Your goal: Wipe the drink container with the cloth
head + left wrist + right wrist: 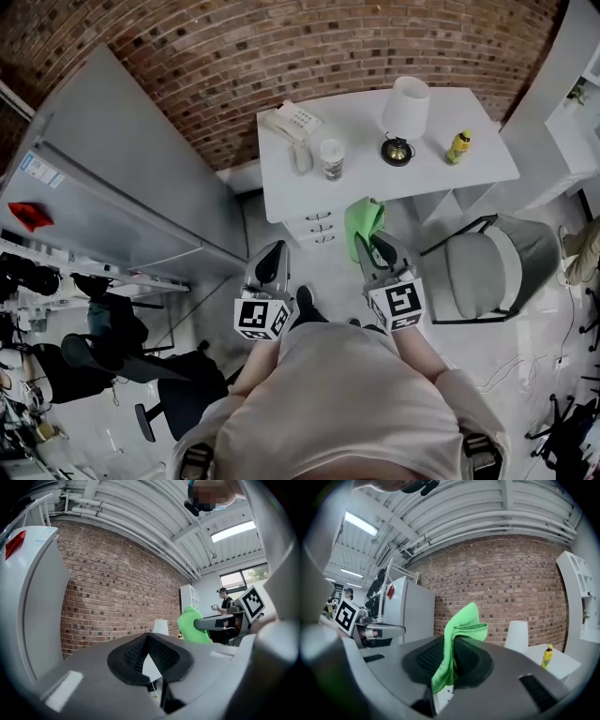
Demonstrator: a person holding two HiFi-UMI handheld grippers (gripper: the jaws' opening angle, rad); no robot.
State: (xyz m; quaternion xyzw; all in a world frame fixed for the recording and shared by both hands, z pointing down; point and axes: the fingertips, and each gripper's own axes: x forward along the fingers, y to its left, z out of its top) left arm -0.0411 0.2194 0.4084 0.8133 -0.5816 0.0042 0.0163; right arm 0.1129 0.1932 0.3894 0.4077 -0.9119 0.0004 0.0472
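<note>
Though my right gripper [374,246] clamps the cloth [459,637], left gripper [149,654] closed empty, I judge wiping unstarted; bottle [457,147] untouched near the tabletop's right edge.

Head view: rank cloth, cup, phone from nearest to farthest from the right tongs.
1. cloth: clamped in the right tongs, sticking out just ahead of them.
2. cup: near the front edge of the desk, ahead and slightly left.
3. phone: farther back, at the desk's left corner.
</note>
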